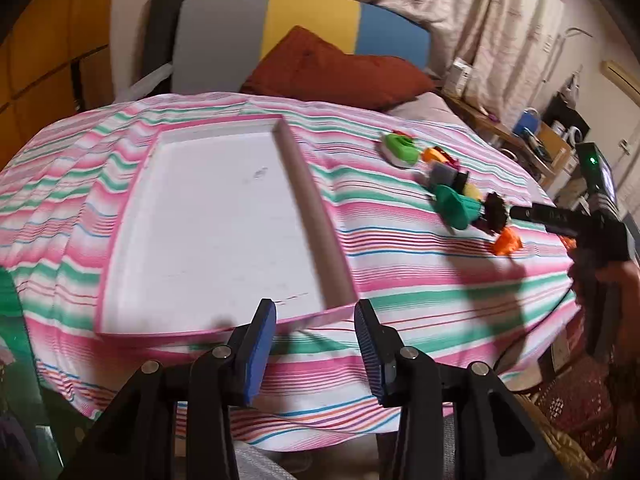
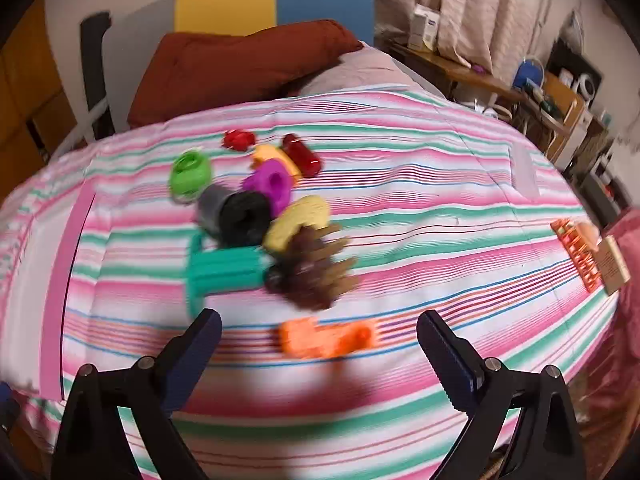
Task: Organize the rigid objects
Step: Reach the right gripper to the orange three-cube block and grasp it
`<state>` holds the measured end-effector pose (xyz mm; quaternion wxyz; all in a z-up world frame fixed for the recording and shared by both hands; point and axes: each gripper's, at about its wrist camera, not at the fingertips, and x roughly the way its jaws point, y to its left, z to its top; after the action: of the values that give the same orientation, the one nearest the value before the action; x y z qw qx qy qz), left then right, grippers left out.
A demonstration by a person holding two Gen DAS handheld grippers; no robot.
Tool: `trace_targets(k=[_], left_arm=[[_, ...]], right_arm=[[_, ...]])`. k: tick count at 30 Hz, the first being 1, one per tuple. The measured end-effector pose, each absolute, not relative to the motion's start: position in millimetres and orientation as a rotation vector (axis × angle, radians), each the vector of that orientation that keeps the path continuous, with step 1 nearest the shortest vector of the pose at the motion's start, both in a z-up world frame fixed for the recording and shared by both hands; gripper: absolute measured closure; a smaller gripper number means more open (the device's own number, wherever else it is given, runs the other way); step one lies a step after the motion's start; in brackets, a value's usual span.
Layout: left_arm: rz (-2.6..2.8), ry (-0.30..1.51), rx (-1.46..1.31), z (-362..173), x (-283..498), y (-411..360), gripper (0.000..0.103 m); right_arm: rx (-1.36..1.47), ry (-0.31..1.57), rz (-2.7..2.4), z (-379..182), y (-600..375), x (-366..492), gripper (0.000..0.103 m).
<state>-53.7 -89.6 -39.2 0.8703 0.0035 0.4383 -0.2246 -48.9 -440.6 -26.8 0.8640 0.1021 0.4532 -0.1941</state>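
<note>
Striped in pink, green and white, the bedspread [image 1: 400, 276] covers a bed with a rust-red cushion [image 1: 336, 68] at its head and a cluttered wooden shelf [image 2: 532, 92] off to the right. On the bedspread's left half lies a shallow white tray [image 1: 208, 224] with a pink rim, nothing in it. Well apart from it, to the right, small plastic pieces lie in a loose heap: a light green ring [image 2: 190, 176], a magenta piece [image 2: 270, 184], a black cylinder [image 2: 242, 220], a teal ribbed spool [image 2: 224, 272], a dark brown spiky piece [image 2: 320, 268], a yellow piece [image 2: 300, 220] and two dark red ones [image 2: 300, 154] behind. An orange piece [image 2: 328, 338] lies alone, nearest the right gripper [image 2: 320, 344], whose jaws stand wide apart with the orange piece just ahead between them, untouched. The left gripper [image 1: 316, 340] hangs over the tray's near edge, its jaws partly apart and holding nothing
</note>
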Motion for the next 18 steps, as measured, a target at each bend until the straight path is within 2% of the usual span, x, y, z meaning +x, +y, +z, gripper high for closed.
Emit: trace_targets(k=[4,9,12,14,16,18], left_arm=[[-0.498,0.902,0.050,-35.9,-58.9,-102.4,0.062],[-0.574,0.910,0.043,-29.9,-57.9,-117.6,0.062],[-0.597,0.915,0.049,-27.5,-54.8,-130.9,0.062],[-0.605,0.910,0.064,-25.7,-53.2,-140.8,0.062],[-0.620,0.907,0.075,-23.8,-51.1,-151.9,0.062],[-0.641,0.909,0.084,-21.9,-48.3,-163.3,0.062]], right_arm=[[0.316,0.894,-0.366,-28.1,-477.5,-55.5,0.005],[0.509,1.004,-0.299,-55.5,-487.9,-53.1,0.005],[0.456,1.033,-0.271,-58.1,-476.4,-44.0,0.006],[0.380,1.044,-0.275,-58.3,-466.0,-37.8,0.012],[0.347,1.068,-0.264,-62.7,-461.3,-33.1,0.029],[0.339,1.096,-0.261,-68.7,-459.3,-29.3,0.039]])
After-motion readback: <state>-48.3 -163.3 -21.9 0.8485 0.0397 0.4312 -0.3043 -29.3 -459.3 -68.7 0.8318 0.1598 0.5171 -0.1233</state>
